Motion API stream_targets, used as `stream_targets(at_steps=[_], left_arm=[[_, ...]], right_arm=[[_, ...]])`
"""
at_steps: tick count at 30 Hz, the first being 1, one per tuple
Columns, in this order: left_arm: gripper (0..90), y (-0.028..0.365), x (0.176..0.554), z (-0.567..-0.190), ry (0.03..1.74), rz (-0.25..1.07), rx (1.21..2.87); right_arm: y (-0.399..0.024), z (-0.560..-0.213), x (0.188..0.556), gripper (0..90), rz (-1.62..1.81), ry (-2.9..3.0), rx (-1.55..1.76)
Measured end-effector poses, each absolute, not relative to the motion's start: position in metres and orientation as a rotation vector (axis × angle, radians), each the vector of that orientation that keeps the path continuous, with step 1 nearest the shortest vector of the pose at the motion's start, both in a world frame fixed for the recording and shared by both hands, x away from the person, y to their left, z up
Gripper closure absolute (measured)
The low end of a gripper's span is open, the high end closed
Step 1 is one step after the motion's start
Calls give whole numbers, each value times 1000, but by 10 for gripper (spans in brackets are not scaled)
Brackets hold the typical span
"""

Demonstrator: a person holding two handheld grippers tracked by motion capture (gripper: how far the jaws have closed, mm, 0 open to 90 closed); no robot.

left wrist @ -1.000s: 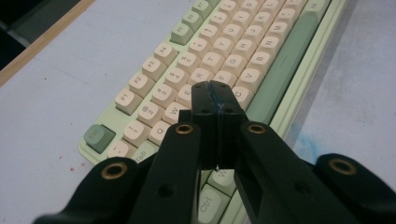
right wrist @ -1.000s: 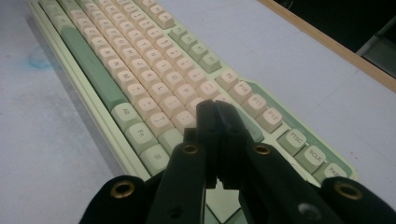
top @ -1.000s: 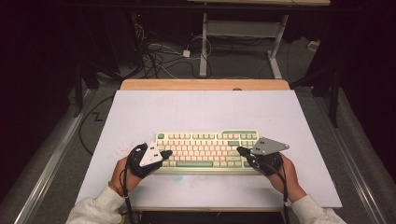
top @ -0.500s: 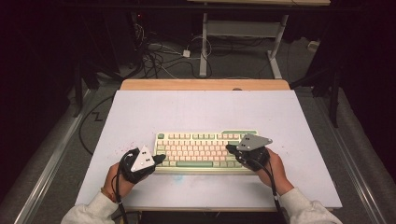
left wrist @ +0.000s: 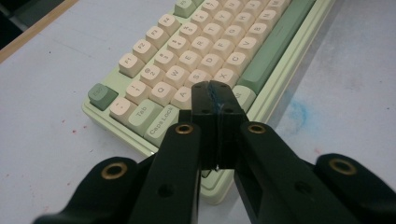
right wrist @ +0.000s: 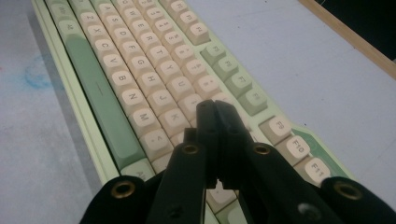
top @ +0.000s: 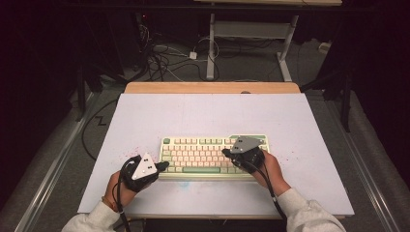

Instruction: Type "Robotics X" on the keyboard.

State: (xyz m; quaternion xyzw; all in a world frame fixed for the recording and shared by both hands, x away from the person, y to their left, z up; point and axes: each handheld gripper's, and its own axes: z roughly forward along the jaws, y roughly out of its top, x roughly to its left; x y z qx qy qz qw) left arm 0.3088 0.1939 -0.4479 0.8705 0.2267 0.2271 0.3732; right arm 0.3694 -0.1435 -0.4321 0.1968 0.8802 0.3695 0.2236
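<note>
A pale green keyboard [top: 203, 153] with cream and green keys lies near the front middle of the white table top. My left gripper [top: 165, 165] is shut, nothing between its jaws, its tips at the keyboard's front left corner. Seen from the left gripper view, the tips of the left gripper [left wrist: 214, 87] hover over the keyboard [left wrist: 243, 46] near the A key. Over the right part of the keys, my right gripper [top: 226, 152] is also shut and empty. The right gripper view has the right gripper [right wrist: 212, 105] tips just above the keyboard [right wrist: 140, 70] beside the K key.
The white table top [top: 212, 116] has a wooden strip [top: 212, 87] along its far edge. Faint red specks and a blue smudge [top: 183, 182] mark the surface. Cables [top: 164, 58] and a table frame [top: 251, 34] lie on the floor beyond. Cables trail from both grippers toward the person.
The right gripper has slid left across the keyboard, from its right end toward the middle keys. The left gripper has drifted slightly toward the near edge, staying at the keyboard's left end.
</note>
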Motion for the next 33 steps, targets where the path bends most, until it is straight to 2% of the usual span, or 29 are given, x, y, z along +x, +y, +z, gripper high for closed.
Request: stream_targets(at_steps=[33], left_arm=[[874,195,306,-455,585,578,2260]], right_arm=[[-118,-450,393,900,882,2491,575]])
